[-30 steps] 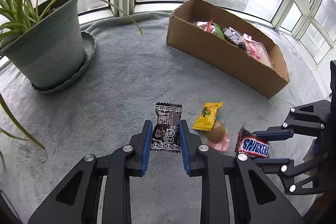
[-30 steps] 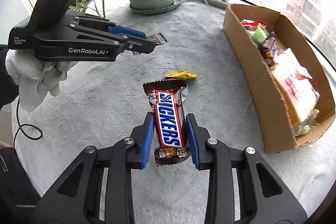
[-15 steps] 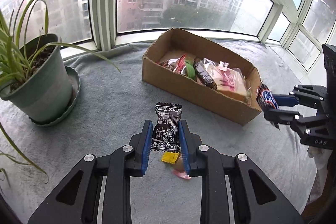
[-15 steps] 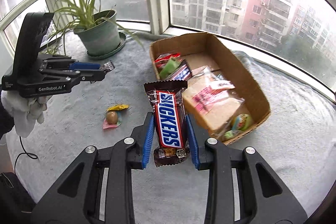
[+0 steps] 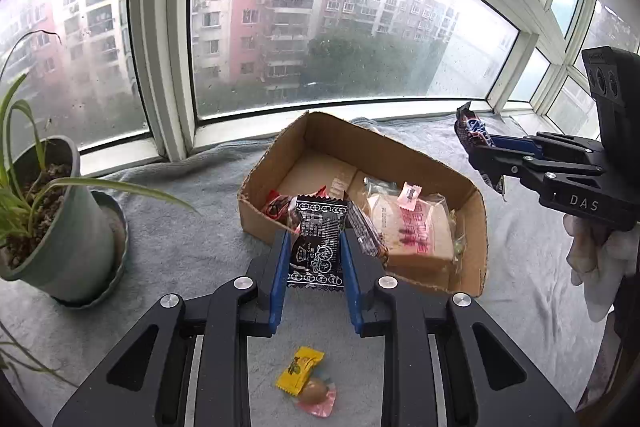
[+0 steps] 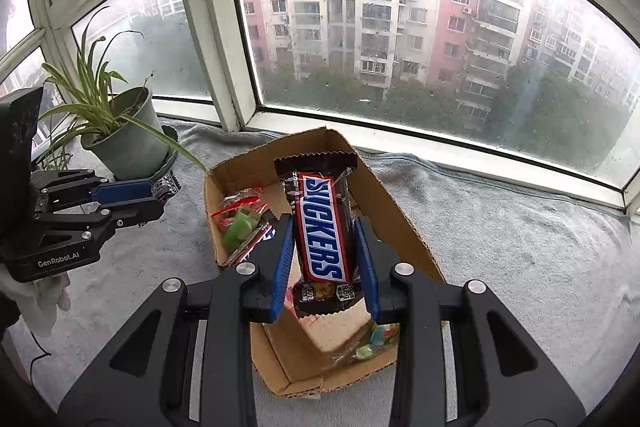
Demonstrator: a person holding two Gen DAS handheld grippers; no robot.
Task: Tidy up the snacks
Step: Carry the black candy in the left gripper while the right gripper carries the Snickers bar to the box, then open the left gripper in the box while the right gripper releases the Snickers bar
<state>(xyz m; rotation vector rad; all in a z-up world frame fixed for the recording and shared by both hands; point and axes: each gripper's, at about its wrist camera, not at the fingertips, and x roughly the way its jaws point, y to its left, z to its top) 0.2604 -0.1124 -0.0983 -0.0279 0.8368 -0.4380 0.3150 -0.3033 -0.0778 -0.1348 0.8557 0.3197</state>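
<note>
Gripping: left claw (image 5: 315,259) black packet (image 5: 318,247) | right claw (image 6: 325,255) Snickers (image 6: 322,227) | box (image 6: 404,223) contents partly hidden

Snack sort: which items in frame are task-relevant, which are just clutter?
In play: Snickers bar in right gripper; black snack packet in left gripper; cardboard box; yellow candy, pink-wrapped sweet.
Bystanders: potted plant, grey blanket.

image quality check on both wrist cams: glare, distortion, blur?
Left wrist view: sky blown out at the top, window frames bowed by the fisheye, black snack packet print sharp. Right wrist view: same bowing, hazy glass, Snickers bar lettering crisp, no motion blur.
</note>
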